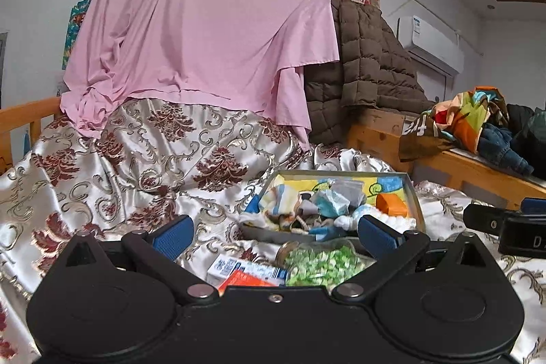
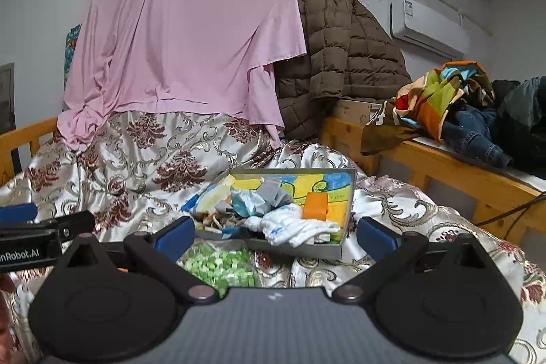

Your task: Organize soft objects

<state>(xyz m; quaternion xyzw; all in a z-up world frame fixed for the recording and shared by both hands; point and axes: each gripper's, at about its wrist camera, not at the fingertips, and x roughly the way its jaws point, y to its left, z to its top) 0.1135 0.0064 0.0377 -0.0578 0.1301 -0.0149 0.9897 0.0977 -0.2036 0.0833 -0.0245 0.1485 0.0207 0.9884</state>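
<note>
A shallow grey box (image 1: 416, 203) (image 2: 351, 193) lies on the satin bedspread, holding a jumble of soft things: white gloves (image 2: 293, 229), crumpled blue and grey cloth (image 1: 332, 198) (image 2: 259, 198), and an orange block (image 1: 392, 205) (image 2: 315, 205). My left gripper (image 1: 276, 236) hangs open just short of the box's near rim, nothing between its blue pads. My right gripper (image 2: 274, 232) is open too, in front of the box with the gloves showing between its fingers. A clear jar of green pieces (image 1: 320, 265) (image 2: 221, 265) lies on its side near both.
Small white and orange cartons (image 1: 245, 273) lie by the jar. A pink sheet (image 1: 204, 40) hangs behind the bed, with a brown quilted jacket (image 1: 368, 63) beside it. A wooden rail (image 2: 426, 159) at right carries piled clothes (image 2: 460, 111). A cable (image 2: 512, 214) runs at right.
</note>
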